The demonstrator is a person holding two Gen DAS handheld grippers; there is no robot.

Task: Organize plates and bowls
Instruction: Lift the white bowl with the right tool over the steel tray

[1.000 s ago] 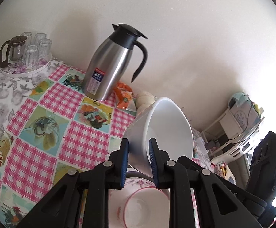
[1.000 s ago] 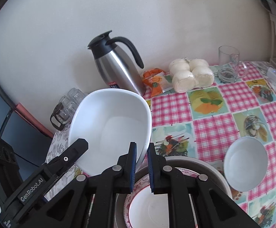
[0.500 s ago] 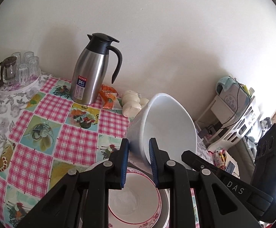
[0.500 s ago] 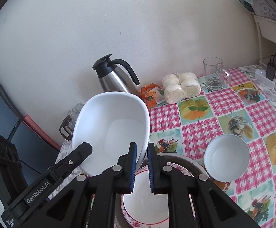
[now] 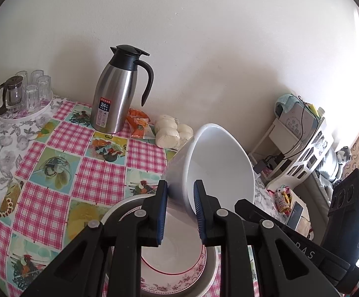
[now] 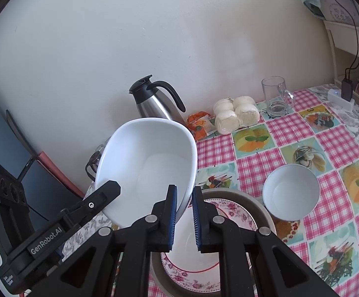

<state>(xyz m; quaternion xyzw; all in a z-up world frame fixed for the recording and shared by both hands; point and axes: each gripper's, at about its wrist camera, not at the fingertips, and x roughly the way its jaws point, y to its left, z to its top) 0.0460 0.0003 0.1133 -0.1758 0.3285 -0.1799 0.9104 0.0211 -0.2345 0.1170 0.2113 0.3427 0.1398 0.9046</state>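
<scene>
With our left claw (image 5: 178,211) and right claw (image 6: 184,219) both clenched on opposite rims of the large white bowl (image 6: 145,165), we hold it tilted in the air above the stacked plates (image 6: 231,210), with the small white bowl (image 6: 290,194) resting on the tabletop (image 5: 56,163) just beside them.

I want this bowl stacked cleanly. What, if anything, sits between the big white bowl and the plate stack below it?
Nothing visible. The big white bowl, pinched by both claws, hangs tilted directly over the plate stack; the small bowl stands apart beside it.
</scene>
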